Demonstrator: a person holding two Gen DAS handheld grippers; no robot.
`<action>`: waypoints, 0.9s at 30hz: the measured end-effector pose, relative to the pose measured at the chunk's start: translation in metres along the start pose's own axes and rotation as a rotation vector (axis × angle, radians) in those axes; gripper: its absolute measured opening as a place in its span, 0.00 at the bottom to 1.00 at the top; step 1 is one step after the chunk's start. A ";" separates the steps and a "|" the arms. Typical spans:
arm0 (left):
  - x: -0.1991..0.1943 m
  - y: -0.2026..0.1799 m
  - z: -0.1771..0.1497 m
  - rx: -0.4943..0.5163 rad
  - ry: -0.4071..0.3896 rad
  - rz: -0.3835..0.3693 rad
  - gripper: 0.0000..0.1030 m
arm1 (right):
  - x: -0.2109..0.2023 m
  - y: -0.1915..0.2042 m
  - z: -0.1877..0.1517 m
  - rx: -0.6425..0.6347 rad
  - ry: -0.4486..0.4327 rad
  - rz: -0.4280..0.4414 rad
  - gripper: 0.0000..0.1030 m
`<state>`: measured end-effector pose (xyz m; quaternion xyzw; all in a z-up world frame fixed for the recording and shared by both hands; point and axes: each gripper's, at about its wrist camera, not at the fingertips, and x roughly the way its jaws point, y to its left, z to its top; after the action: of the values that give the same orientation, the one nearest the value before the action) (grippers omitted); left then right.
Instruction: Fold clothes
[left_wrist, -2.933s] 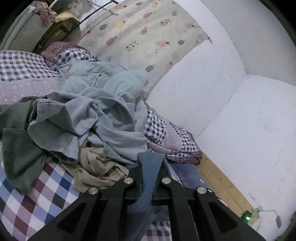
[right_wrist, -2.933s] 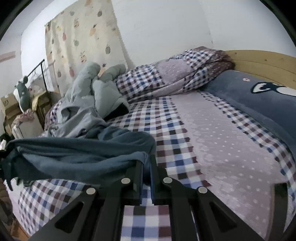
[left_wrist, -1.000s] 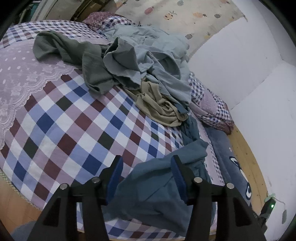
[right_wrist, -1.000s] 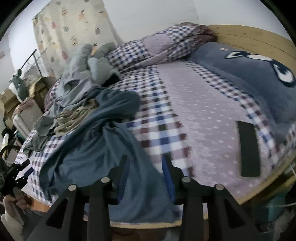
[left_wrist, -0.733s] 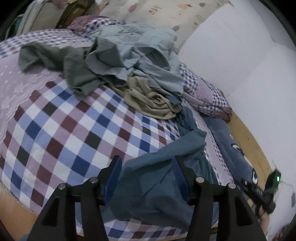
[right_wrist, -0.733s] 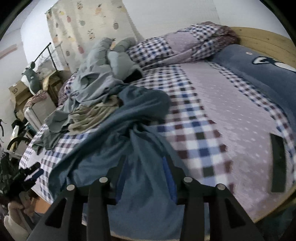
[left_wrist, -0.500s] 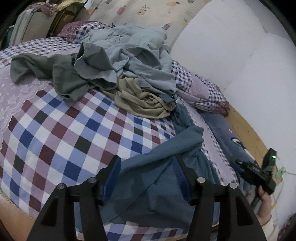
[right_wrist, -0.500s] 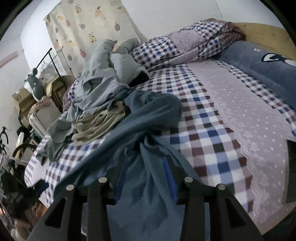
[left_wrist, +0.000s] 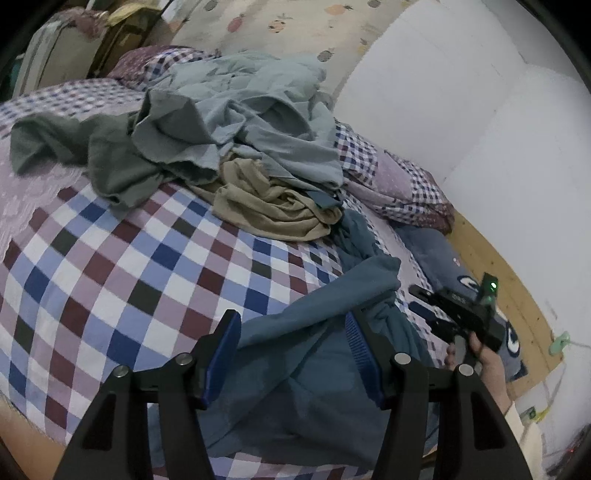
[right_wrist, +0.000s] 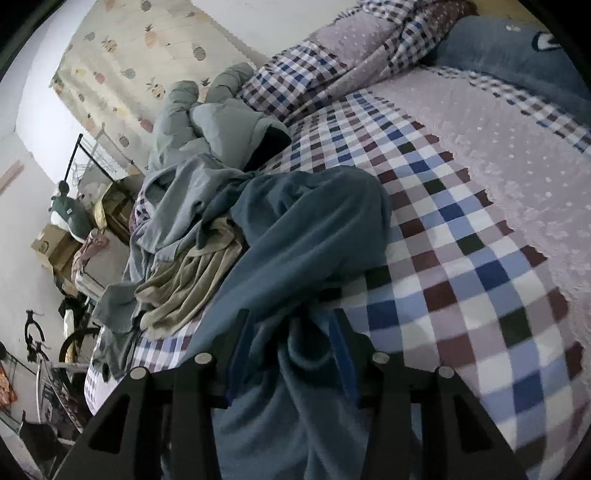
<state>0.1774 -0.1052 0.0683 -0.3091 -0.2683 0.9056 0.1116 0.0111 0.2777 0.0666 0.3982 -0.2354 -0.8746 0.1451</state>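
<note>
At the far left of the left wrist view, a dark grey-green cotton garment (left_wrist: 107, 162) sprawled across the blue, maroon and white checked bedspread (left_wrist: 110, 277). Just right of it rose a heap of pale grey-blue crumpled clothes (left_wrist: 251, 122), with a beige wrinkled garment (left_wrist: 269, 206) lying against its near edge. Nearer the camera, the left gripper (left_wrist: 291, 354) stood with its blue-padded jaws spread apart; the teal-blue soft garment (left_wrist: 317, 369) lay on the bedspread under and between them, and neither pad pressed on it. Further right, the right gripper (left_wrist: 428, 306) reached over the same garment's far edge, held by a hand (left_wrist: 476, 354). Beyond it a checked and lilac pillow (left_wrist: 399, 184) lay against the white wall (left_wrist: 461, 110), and a dark blue plush blanket (left_wrist: 436, 254) ran along the wooden bed frame (left_wrist: 495, 273).

In the right wrist view, cardboard boxes (right_wrist: 55, 243) and clutter filled the far left. Then came the pale heap (right_wrist: 184, 184) and the beige garment (right_wrist: 192, 280). The teal-blue garment (right_wrist: 306, 236) stretched from there down to the right gripper (right_wrist: 291, 354), whose jaws were opening, the cloth bunched loosely between them without being pinched. To the right spread the checked bedspread (right_wrist: 461, 277).
</note>
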 end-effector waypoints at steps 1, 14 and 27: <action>0.001 -0.005 -0.001 0.025 -0.004 0.012 0.62 | 0.005 -0.002 0.002 0.007 0.000 -0.006 0.46; 0.037 -0.100 -0.023 0.442 -0.011 0.082 0.62 | 0.007 -0.037 0.020 0.086 -0.091 -0.031 0.56; 0.104 -0.183 -0.013 0.573 -0.042 0.058 0.62 | -0.033 -0.064 0.040 0.107 -0.212 -0.099 0.63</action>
<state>0.1108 0.0906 0.1095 -0.2539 0.0050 0.9534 0.1629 -0.0025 0.3578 0.0763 0.3219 -0.2757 -0.9041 0.0545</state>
